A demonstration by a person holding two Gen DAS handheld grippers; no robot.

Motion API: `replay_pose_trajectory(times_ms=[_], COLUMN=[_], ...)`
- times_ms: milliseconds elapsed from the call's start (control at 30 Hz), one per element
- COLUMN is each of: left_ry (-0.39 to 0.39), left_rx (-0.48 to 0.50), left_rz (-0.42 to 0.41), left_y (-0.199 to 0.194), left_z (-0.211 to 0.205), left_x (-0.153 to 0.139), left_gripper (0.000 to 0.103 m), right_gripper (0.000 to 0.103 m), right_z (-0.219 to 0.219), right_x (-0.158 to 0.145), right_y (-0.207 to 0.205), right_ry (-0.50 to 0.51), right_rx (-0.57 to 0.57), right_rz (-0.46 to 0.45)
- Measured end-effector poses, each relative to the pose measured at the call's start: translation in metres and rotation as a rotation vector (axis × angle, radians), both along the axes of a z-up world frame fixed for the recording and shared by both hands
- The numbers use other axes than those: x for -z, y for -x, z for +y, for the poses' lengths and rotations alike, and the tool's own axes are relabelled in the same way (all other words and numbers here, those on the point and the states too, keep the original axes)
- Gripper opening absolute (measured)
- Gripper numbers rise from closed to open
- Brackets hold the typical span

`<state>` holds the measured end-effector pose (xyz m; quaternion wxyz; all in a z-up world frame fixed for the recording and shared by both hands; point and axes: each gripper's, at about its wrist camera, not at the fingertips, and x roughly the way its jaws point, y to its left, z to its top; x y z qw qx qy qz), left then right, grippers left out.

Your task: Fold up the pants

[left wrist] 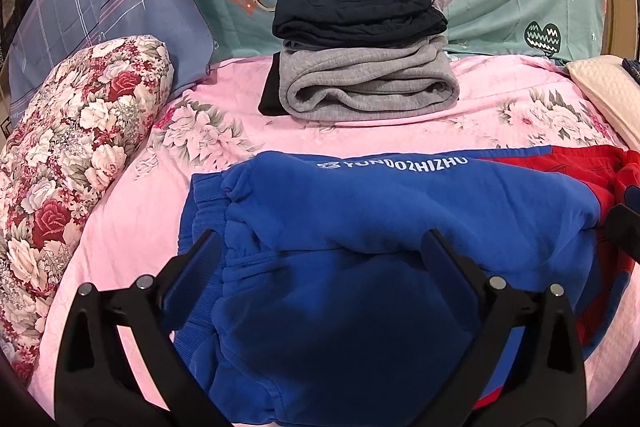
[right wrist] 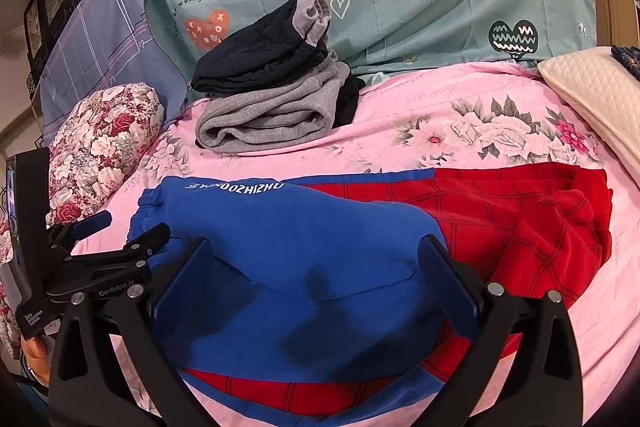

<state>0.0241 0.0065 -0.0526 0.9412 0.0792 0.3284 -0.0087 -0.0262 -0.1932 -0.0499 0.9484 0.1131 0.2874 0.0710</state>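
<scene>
Now, both tongs hang spread and empty over the blue-and-red pants (left wrist: 380, 227), lying part-folded on the pink floral bedspread (left wrist: 400, 131); left tongs (left wrist: 320, 263) sit near the waistband at nine o'clock, right tongs (right wrist: 316, 267) mid-garment; pinch both layers together, and fold slowly toward three o'clock.

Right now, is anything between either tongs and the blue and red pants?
Nothing visible. Both the left tongs and right tongs hang open directly over the pants. The folded stack lies farther back on the bed, apart.
</scene>
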Motion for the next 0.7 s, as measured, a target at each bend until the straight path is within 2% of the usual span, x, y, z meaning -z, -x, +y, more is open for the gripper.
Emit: replay_pose_trajectory(times_ms=[700], left_ry=[-0.008], left_rx=[-0.001], left_rz=[0.000], left_y=[-0.0004], left_z=[0.0009], left_x=[0.0018], left_gripper=[0.101], right_gripper=[0.102], right_z=[0.0024], right_x=[0.0010], right_y=[-0.0001], right_ry=[-0.003], right_rx=[-0.009], right_rz=[0.014])
